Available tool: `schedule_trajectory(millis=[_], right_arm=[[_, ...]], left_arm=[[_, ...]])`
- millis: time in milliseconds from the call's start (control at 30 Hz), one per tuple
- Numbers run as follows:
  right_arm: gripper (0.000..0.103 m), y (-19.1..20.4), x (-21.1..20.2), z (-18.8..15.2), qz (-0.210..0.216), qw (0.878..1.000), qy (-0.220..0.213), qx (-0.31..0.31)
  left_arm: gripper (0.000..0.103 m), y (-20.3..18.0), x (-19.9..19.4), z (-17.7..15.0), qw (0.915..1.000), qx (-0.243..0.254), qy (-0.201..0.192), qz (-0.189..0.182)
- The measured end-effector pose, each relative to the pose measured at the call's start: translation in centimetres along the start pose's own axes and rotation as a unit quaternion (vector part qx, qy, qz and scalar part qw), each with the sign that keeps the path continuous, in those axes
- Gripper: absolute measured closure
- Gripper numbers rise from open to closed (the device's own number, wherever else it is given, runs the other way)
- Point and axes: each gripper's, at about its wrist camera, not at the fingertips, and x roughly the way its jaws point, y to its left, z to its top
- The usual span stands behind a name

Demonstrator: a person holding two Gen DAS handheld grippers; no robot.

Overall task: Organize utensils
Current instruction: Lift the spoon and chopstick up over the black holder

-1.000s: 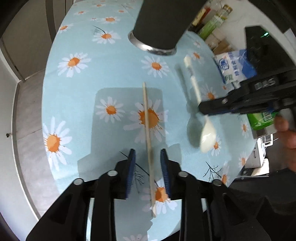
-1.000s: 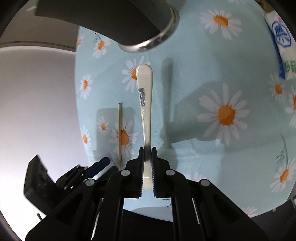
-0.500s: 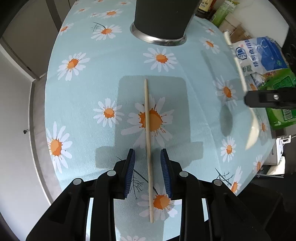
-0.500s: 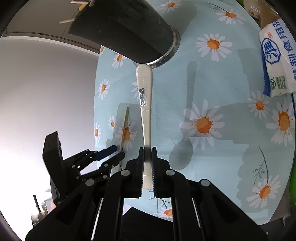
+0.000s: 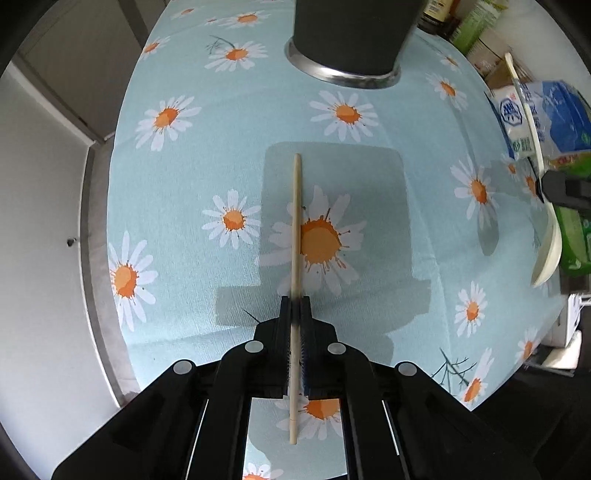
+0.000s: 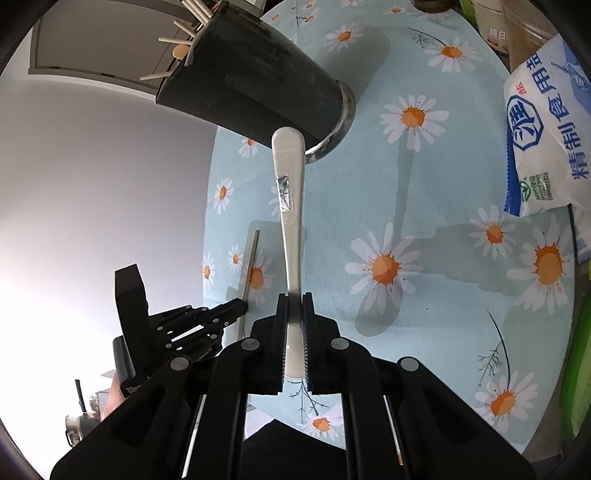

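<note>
My left gripper (image 5: 295, 306) is shut on a wooden chopstick (image 5: 295, 229) that lies along the daisy tablecloth; the chopstick also shows in the right wrist view (image 6: 251, 258). My right gripper (image 6: 294, 306) is shut on a white plastic spoon (image 6: 290, 192) and holds it above the table, handle pointing at the black utensil holder (image 6: 251, 92). The holder has several wooden utensils in it. In the left wrist view the holder (image 5: 351, 33) stands at the far end and the spoon (image 5: 546, 236) hangs at the right edge.
A round table with a light blue daisy cloth (image 5: 184, 177). A white and blue salt bag (image 6: 543, 140) and green packages (image 5: 576, 229) sit at the right side. Jars and boxes (image 5: 476, 33) stand behind the holder. The table edge drops off at the left.
My left gripper closed on the chopstick. My right gripper lifted the spoon off the table and carried it up and to the right, its handle now aimed at the holder.
</note>
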Motion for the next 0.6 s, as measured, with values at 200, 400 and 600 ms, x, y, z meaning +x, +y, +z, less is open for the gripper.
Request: schedule_trajectory(millis=[200, 400, 600], right_arm=[[0.094, -0.2, -0.3, 0.4, 0.01, 1.0, -0.002, -0.008], [0.094, 0.2, -0.6, 0.8, 0.01, 1.0, -0.006, -0.023], [0.094, 1.2, -1.1, 1.1, 0.013, 0.999, -0.02, -0.044]], left_arm=[[0.099, 0.4, -1.0, -0.6, 0.9993, -0.021, -0.028, -0.016], [0.1, 1.1, -2.9, -0.5, 0.9953, -0.046, -0.071, -0.048], [0.1, 1.1, -6.1, -0.3, 0.9865, -0.075, -0.124, -0.078]])
